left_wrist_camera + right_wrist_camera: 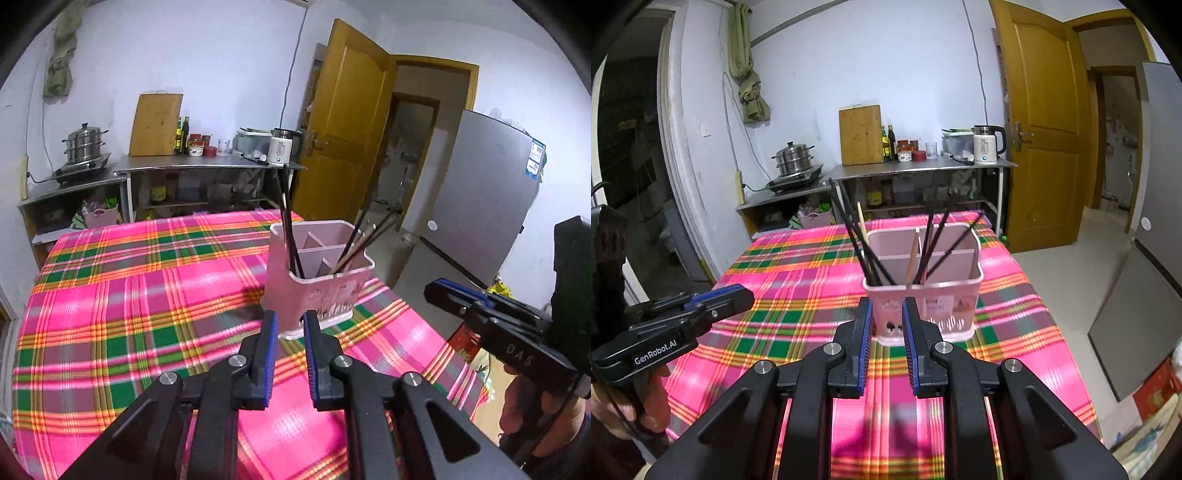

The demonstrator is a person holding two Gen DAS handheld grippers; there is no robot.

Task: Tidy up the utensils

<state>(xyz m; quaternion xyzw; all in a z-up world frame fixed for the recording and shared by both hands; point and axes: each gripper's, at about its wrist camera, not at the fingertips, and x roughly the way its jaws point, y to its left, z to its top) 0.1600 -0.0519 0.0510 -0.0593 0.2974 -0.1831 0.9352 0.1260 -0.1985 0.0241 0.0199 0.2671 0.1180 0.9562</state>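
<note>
A pink utensil holder [317, 280] with inner dividers stands upright on the plaid tablecloth [129, 295]; it also shows in the right wrist view [923, 291]. Several dark chopsticks [290, 236] lean in its left compartment and others [364, 240] in its right one. In the right wrist view they are the dark chopsticks [857, 240] and a pale wooden one [911, 258]. My left gripper [290, 317] is open and empty, just short of the holder. My right gripper [886, 306] is open and empty, just in front of the holder.
The right gripper [480, 306] shows at the right of the left wrist view, the left gripper [701, 310] at the left of the right wrist view. Steel counters [923, 168] with a pot, cutting board, bottles and kettle stand behind. A wooden door [1041, 122] and fridge [480, 199] are right.
</note>
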